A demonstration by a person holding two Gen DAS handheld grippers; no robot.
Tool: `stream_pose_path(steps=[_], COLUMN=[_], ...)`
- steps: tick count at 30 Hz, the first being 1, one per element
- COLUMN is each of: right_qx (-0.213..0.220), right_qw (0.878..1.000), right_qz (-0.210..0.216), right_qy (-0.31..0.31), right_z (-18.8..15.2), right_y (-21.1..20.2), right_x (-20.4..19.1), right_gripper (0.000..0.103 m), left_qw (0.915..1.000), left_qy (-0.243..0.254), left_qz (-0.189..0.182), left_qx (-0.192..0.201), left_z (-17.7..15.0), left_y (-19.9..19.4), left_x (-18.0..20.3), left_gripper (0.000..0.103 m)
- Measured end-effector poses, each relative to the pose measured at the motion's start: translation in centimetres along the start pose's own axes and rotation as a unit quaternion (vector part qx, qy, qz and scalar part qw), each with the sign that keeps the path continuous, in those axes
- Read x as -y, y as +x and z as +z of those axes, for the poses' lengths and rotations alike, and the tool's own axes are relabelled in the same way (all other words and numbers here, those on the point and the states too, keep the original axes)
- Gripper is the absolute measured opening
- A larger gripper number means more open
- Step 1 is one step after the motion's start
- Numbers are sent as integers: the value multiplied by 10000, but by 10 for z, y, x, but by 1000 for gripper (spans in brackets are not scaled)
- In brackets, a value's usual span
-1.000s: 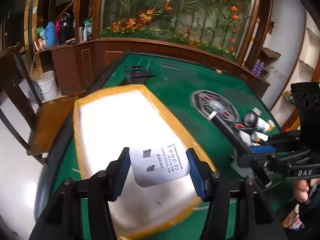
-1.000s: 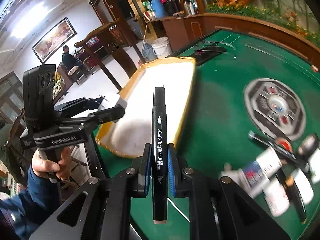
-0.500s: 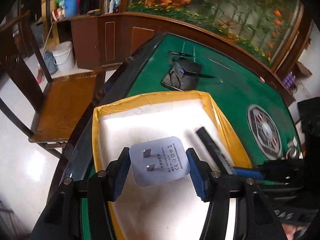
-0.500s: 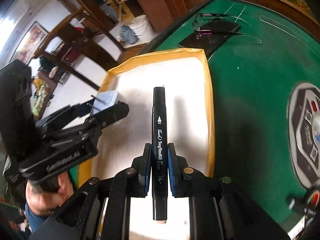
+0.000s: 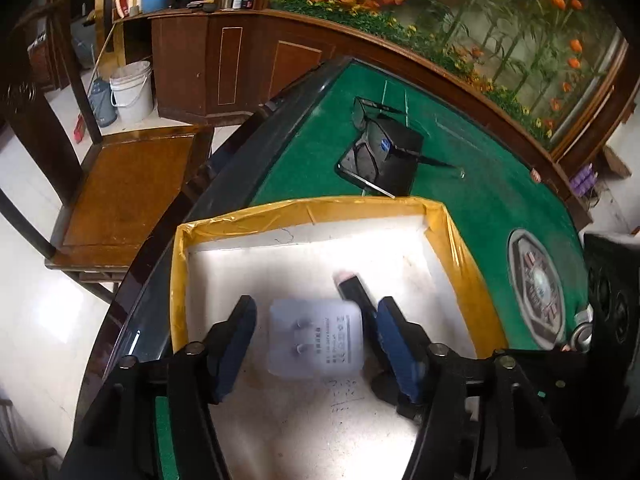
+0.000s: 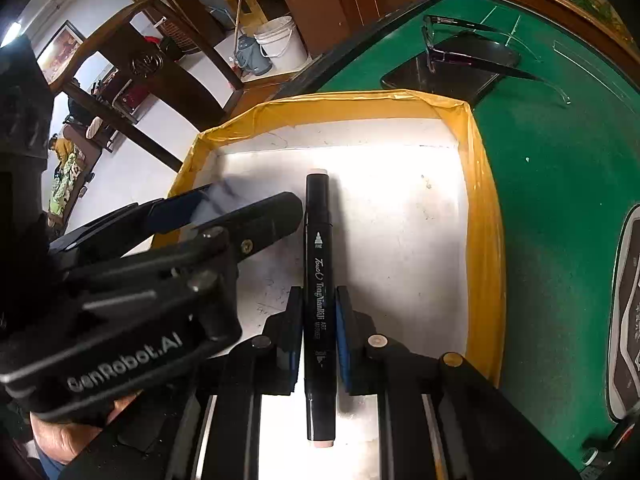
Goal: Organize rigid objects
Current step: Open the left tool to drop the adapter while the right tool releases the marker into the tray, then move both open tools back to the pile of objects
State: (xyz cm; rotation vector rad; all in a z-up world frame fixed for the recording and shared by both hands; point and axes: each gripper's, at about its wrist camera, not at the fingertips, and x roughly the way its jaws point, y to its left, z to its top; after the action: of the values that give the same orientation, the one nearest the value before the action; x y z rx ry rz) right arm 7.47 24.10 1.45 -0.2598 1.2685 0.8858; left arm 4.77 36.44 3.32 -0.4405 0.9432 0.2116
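Observation:
A white foam tray with a yellow taped rim lies on the green table. My left gripper hangs low over the tray. Its jaws are opening, and the white plug adapter sits blurred between them with a gap on each side. My right gripper is beside it on the right, also low over the tray. It holds a black marker lengthwise between its pads, and its jaws are just starting to open.
Glasses rest on a black phone beyond the tray's far rim. A round grey panel is set in the felt to the right. The table's dark edge, a wooden chair and a white bucket lie to the left.
Both grippers came in over the tray and dropped lower. The left jaws spread apart and no longer press on the adapter. The marker stays in the right gripper.

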Motion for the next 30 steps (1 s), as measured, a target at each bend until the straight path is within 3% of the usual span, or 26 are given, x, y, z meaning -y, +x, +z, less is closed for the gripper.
stream_pose_path(steps=[2, 6, 9, 16, 24, 30], right_qx=[17, 158, 291, 583, 1462, 2104], right_qw=[10000, 9998, 9995, 9973, 9842, 9722], right_qz=[37, 101, 147, 437, 984, 1025], right_qy=[14, 64, 2, -92, -180, -91], right_z=[-2, -7, -9, -32, -81, -134], right_y=[-3, -13, -23, -61, -127, -171], right_x=[1, 4, 2, 2, 21, 66], right_gripper=[32, 35, 46, 46, 46, 46], left_qw=[9999, 9998, 9991, 9935, 9799, 9724], left_qy=[-100, -123, -153, 22, 509, 977], left_qz=[-51, -68, -214, -383, -258, -487], left_qx=[26, 123, 344, 1070, 1911, 2064], left_z=[2, 1, -1, -24, -67, -105], left_y=[-1, -12, -29, -84, -139, -151], left_x=[-3, -4, -1, 16, 46, 88], left_gripper=[77, 77, 77, 77, 84, 86])
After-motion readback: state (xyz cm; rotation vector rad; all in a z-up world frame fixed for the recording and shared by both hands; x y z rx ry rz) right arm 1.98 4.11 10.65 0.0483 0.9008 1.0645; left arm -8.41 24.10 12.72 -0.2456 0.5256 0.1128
